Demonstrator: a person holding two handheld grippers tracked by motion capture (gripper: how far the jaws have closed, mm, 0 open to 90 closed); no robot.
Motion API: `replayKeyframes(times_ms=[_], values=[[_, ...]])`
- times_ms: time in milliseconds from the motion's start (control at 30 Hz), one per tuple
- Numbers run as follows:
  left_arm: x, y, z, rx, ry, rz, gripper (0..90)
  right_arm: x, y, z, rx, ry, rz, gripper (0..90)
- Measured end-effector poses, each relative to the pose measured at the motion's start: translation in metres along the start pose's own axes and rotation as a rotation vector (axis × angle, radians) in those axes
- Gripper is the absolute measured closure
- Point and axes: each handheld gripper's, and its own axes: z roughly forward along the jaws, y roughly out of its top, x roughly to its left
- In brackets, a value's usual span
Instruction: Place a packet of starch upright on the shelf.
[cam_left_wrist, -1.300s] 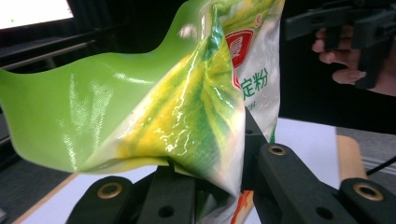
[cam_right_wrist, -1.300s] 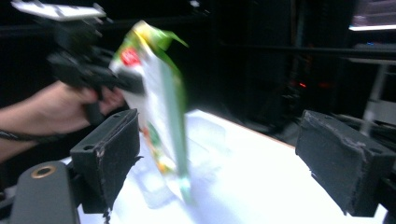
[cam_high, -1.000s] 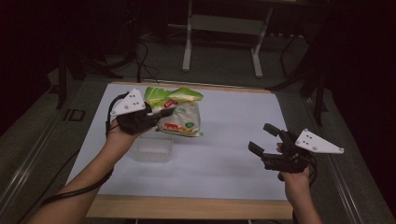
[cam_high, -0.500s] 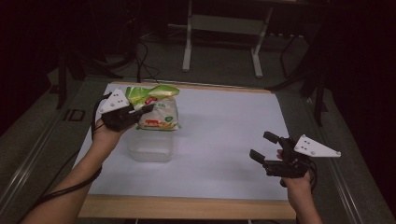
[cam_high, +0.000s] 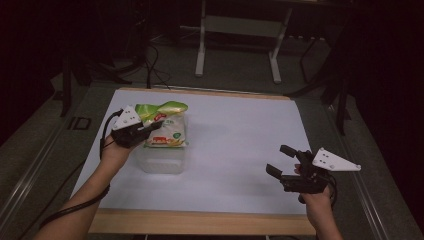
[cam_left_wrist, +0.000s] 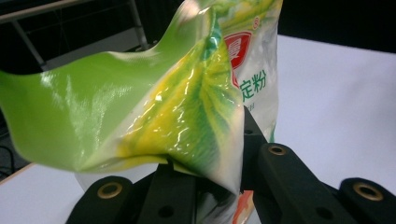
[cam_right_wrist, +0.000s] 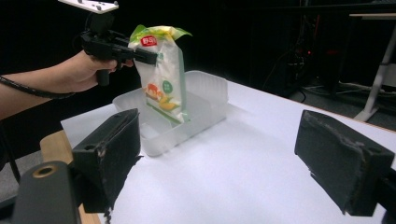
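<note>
The left hand-held gripper (cam_high: 150, 131) is clamping the bag (cam_high: 167, 131) upright by its top. The bag's lower end is hanging directly above the clear tub (cam_right_wrist: 205, 100). The right hand-held gripper (cam_high: 281, 161), jaws apart, is idling well away across the desk (cam_high: 235, 130).

White tabletop (cam_high: 235, 150), wooden edge strip along near side. Grey floor (cam_high: 240, 70) beyond. Light metal stand legs (cam_high: 202, 50) behind far edge. Dark cables (cam_high: 155, 60) on floor, far left.
</note>
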Motion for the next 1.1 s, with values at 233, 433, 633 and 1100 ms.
replayKeyframes(times_ms=[233, 433, 633, 1100], values=[[0.006, -0.008, -0.001, 0.003, 0.002, -0.012, 82.0, 0.0, -0.002, 0.001, 0.006, 0.008, 0.003, 14.2], [0.007, -0.014, 0.002, 0.012, -0.001, -0.024, 82.1, 0.0, -0.004, 0.001, 0.007, 0.009, 0.011, 14.2], [0.005, -0.025, 0.01, 0.06, -0.001, -0.002, 82.2, 0.0, -0.006, 0.003, 0.013, 0.013, 0.013, 14.2], [-0.003, -0.037, 0.025, 0.103, -0.033, -0.001, 82.2, 0.0, -0.011, 0.008, 0.034, 0.032, 0.026, 14.2]])
